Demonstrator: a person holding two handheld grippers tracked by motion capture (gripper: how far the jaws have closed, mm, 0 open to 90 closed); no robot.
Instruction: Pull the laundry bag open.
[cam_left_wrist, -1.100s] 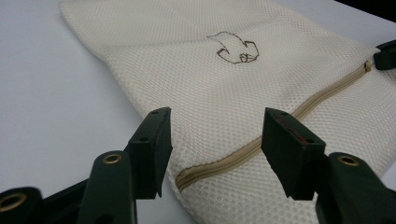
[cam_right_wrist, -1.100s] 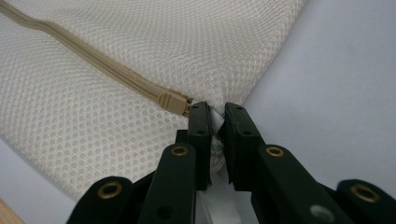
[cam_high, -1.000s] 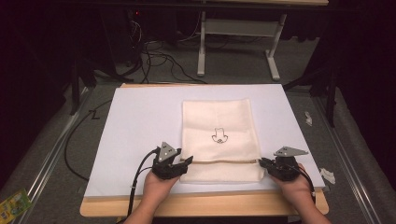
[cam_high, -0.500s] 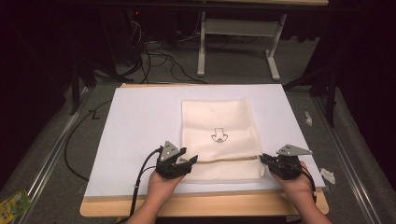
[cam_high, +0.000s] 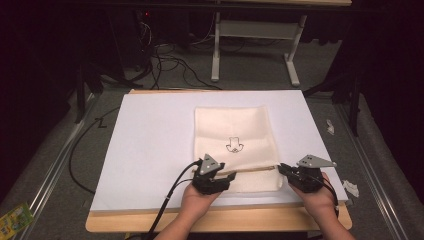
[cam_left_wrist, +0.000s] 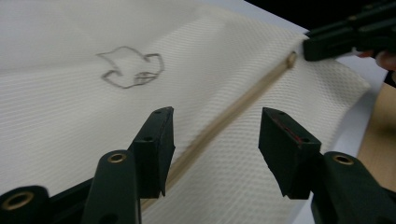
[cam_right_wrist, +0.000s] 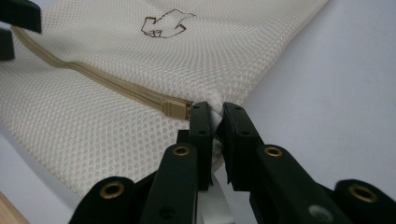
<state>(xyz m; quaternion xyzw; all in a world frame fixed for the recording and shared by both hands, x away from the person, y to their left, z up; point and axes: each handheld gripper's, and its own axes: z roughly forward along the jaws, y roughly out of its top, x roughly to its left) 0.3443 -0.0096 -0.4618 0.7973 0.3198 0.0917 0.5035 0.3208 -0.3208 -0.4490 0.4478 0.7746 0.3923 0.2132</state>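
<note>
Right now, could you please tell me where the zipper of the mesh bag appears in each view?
High view: zipper runs level between the two claws, low centre.
Left gripper view: diagonal from bottom centre to upper right.
Right gripper view: from upper left to centre.
Shared landmark: the bag's printed logo.

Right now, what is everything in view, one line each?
mesh bag: one, cream, flat on the sheet's middle, dark drawn mark on top
zipper: one, tan, across the bag's near part
sheet: one, white, covering the board
board: one, wooden, under the sheet
paper scraps: two, white, on the grey surface right of the board
packet: one, green and yellow, bottom left corner
desk frame: one, white, behind the table
left gripper: one, black, fingers open astride the zipper, just closed a little
right gripper: one, black, shut on the bag's edge by the zipper end
</note>
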